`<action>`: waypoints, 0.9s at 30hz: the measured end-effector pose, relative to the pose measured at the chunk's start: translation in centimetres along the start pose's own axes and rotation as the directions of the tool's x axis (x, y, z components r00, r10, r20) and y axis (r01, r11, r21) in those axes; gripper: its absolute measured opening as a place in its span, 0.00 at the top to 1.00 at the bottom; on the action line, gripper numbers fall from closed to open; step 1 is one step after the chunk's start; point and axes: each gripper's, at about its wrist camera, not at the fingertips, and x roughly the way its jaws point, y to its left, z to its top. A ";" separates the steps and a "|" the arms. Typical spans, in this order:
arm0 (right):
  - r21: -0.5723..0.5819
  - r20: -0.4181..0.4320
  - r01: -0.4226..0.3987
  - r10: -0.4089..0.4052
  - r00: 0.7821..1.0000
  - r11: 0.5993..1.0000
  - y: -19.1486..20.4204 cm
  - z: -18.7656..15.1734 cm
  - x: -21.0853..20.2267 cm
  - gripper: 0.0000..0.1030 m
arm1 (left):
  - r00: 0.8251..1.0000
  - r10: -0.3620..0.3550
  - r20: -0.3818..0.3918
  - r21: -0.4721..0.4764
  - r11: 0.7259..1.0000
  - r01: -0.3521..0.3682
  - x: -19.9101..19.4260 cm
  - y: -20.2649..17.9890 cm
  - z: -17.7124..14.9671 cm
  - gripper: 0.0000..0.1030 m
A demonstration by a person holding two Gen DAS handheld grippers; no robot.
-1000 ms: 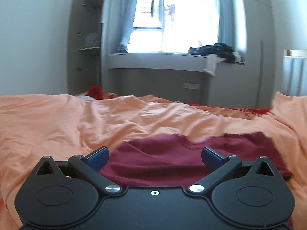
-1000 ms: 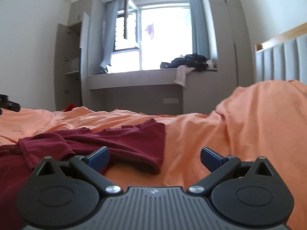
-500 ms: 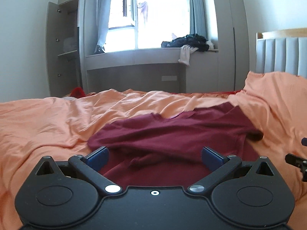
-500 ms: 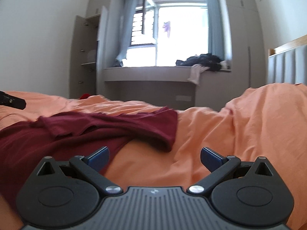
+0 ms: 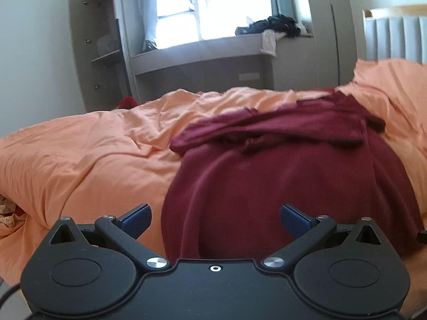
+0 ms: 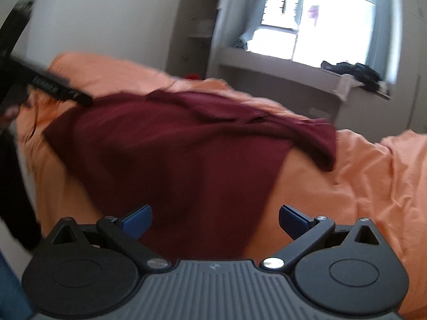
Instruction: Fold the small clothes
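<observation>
A dark red shirt (image 5: 288, 176) lies spread on the orange bed cover (image 5: 88, 154), its far part folded back over itself. It also shows in the right wrist view (image 6: 170, 154). My left gripper (image 5: 214, 220) is open and empty, above the shirt's near left hem. My right gripper (image 6: 214, 220) is open and empty, above the shirt's near right hem. The left gripper's black body (image 6: 50, 85) shows at the left of the right wrist view.
The orange cover rises in a heap at the right (image 6: 395, 165). A window ledge (image 5: 213, 50) with dark clothes (image 5: 269, 25) runs behind the bed. An open grey wardrobe (image 5: 98, 45) stands at the back left. A padded headboard (image 5: 395, 37) is at the right.
Both grippers have drawn back toward the near edge of the bed and risen, so the shirt's near hem now lies under them. The right view has tilted. Both stay open.
</observation>
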 end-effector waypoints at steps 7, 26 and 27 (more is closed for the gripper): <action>-0.231 -0.127 0.083 -0.115 0.985 0.969 4.8 -1.2 2.6 0.00 | 0.999 -0.005 -0.034 0.092 0.996 0.008 -0.4 -1.4 -2.7 0.00; -0.537 -0.080 0.263 -0.359 0.930 0.802 8.7 -5.4 4.6 0.33 | 0.998 -0.050 -0.031 0.121 0.991 0.054 -1.5 -2.0 -3.6 0.00; -0.541 -0.085 0.252 -0.350 0.933 0.802 8.8 -5.5 4.6 0.42 | 0.998 -0.057 -0.026 0.125 0.990 0.060 -1.6 -2.1 -3.6 0.00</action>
